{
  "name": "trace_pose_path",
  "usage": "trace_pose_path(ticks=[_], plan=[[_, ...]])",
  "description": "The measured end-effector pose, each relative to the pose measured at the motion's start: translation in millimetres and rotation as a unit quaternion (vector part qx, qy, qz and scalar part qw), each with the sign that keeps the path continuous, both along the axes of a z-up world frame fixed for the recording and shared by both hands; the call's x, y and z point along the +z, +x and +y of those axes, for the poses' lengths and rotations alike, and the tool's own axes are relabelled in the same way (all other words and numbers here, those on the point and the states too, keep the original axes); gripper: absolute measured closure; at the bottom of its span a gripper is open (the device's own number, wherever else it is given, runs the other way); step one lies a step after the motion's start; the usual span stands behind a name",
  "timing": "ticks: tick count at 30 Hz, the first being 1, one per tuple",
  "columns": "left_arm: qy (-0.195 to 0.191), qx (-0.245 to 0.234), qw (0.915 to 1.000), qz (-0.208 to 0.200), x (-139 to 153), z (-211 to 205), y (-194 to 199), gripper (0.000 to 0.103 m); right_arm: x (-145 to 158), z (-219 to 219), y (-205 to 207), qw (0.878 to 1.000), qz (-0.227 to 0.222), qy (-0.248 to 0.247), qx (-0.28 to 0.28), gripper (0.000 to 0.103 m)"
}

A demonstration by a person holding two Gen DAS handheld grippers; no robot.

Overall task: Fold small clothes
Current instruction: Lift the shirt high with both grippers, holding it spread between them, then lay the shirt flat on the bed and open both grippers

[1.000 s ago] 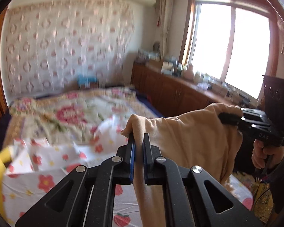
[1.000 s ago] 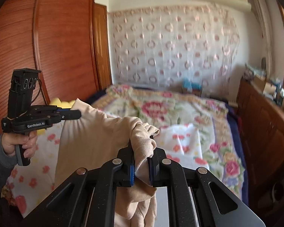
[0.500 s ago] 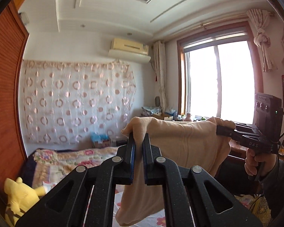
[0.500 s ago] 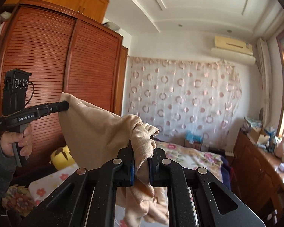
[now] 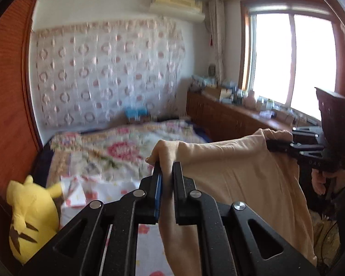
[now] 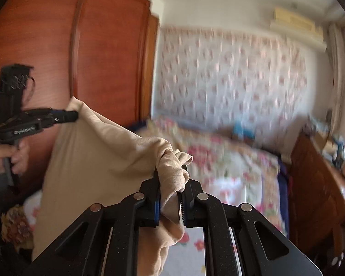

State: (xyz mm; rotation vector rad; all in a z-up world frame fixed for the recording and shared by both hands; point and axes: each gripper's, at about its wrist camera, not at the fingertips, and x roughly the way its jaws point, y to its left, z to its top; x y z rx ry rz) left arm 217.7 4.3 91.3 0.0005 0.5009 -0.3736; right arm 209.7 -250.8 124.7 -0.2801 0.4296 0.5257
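Note:
A beige garment (image 5: 237, 184) hangs stretched in the air between my two grippers, above the bed. My left gripper (image 5: 166, 168) is shut on one top corner of it. My right gripper (image 6: 170, 172) is shut on the other top corner, where the cloth bunches (image 6: 172, 168). In the left wrist view the right gripper (image 5: 271, 146) shows at the right, pinching the garment's far edge. In the right wrist view the left gripper (image 6: 72, 115) shows at the left, holding the garment (image 6: 92, 161). The lower part of the garment hangs out of sight.
A bed with a floral quilt (image 5: 117, 147) and a flower-print sheet (image 5: 147, 230) lies below. A yellow plush toy (image 5: 32, 216) sits at the bed's left edge. A wooden wardrobe (image 6: 80, 57) stands left, a low wooden cabinet (image 5: 230, 119) under the window right.
Both grippers swung upward with the garment half a second ago and have now come back down toward the bed. The garment stays stretched between them.

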Motion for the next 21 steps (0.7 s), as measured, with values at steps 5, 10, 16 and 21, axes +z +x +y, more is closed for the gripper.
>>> trace_pose_path(ticks=[5, 10, 16, 21], plan=[[0.029, 0.000, 0.9973, 0.068, -72, -5, 25, 0.051, -90, -10, 71, 0.991, 0.110, -0.033, -0.071, 0.080], [0.050, -0.002, 0.9960, 0.074, -93, -6, -4, 0.025, -100, -23, 55, 0.988, 0.123, -0.022, -0.089, 0.074], [0.038, -0.005, 0.9953, 0.089, -120, 1, -66, 0.021, -124, -8, -46, 0.989, 0.132, -0.009, -0.068, 0.074], [0.034, -0.002, 0.9926, 0.117, -152, 2, -105, 0.020, -151, -22, -104, 0.985, 0.157, -0.016, -0.072, 0.074]])
